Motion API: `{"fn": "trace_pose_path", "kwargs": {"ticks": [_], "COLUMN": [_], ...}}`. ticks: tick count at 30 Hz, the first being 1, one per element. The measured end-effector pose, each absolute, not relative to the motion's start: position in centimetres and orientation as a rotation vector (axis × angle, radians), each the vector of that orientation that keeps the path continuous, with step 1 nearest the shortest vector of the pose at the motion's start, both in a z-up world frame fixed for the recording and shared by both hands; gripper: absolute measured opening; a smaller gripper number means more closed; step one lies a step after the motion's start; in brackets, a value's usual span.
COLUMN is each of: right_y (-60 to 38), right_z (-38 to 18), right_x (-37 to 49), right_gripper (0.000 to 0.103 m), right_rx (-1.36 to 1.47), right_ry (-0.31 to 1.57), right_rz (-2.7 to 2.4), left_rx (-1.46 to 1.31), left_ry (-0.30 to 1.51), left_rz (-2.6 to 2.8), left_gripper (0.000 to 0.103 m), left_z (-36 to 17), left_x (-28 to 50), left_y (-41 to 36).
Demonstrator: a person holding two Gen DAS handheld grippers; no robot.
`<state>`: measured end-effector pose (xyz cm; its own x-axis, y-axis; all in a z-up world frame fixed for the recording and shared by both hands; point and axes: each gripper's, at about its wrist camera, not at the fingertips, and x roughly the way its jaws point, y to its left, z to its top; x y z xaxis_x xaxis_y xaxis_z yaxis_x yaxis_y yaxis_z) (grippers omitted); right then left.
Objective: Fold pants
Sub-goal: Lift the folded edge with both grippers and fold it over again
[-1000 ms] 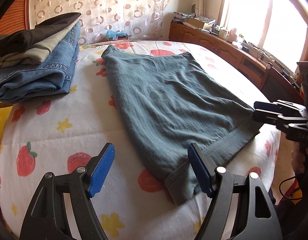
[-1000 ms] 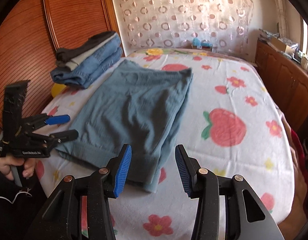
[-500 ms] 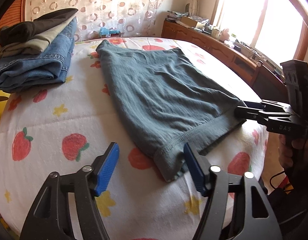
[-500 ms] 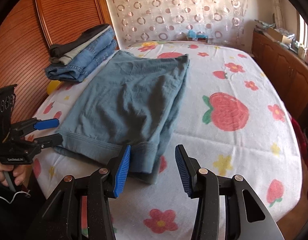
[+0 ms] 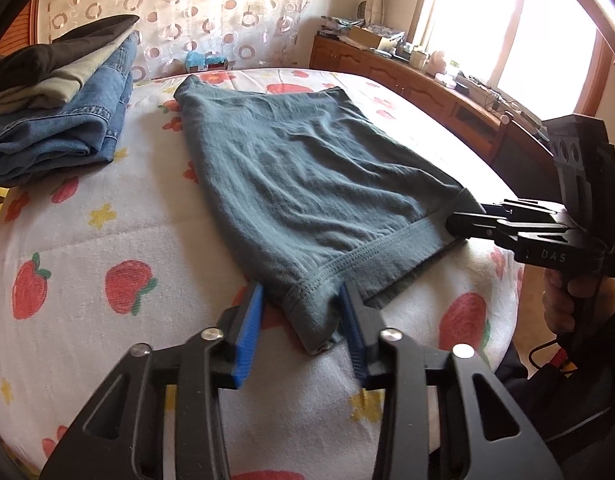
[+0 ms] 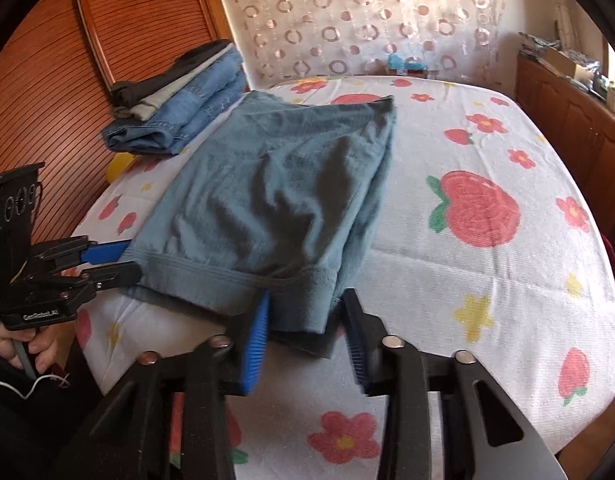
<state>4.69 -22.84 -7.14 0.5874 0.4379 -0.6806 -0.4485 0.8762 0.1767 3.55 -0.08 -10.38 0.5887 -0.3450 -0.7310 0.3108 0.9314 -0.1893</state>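
Two grippers, jaws just closing, each astride a near corner of teal pants [image 5: 307, 184] on flowered bedspread [image 5: 107, 216]: left gripper [image 5: 301, 322], right gripper [image 6: 305, 330]. Beyond left gripper, one stack of three folded garments [image 5: 63, 108]. Grip unclear.

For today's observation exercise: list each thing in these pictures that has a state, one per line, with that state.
Teal pants: folded, flat on bed, near hem bunched.
Left gripper: jaws just closing around near hem corner.
Right gripper: jaws just closing around other hem corner.
Clothes stack: folded, piled.
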Motion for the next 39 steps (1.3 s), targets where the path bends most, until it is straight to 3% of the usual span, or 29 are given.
{"fn": "trace_pose_path", "kwargs": {"ticks": [4, 10, 29, 39], "right_y": [-23.1, -23.6, -25.6, -25.9], "right_z": [-7.4, -7.2, 0.7, 1.0], "right_x": [4.7, 4.7, 1.8, 1.3], "right_gripper": [0.021, 0.017, 0.017, 0.017], "right_rx": [0.011, 0.045, 0.042, 0.031], "right_ry": [0.785, 0.766, 0.565, 0.532], "right_rz": [0.545, 0.569, 0.605, 0.615], "left_rx": [-0.055, -0.083, -0.057, -0.039], "left_ry": [0.843, 0.780, 0.540, 0.553], "left_rz": [-0.395, -0.417, -0.462, -0.447], "left_gripper": [0.017, 0.014, 0.012, 0.012], "left_z": [-10.1, -8.3, 1.5, 0.9], "left_x": [3.5, 3.2, 2.0, 3.1], "left_y": [-0.1, 0.2, 0.5, 0.4]}}
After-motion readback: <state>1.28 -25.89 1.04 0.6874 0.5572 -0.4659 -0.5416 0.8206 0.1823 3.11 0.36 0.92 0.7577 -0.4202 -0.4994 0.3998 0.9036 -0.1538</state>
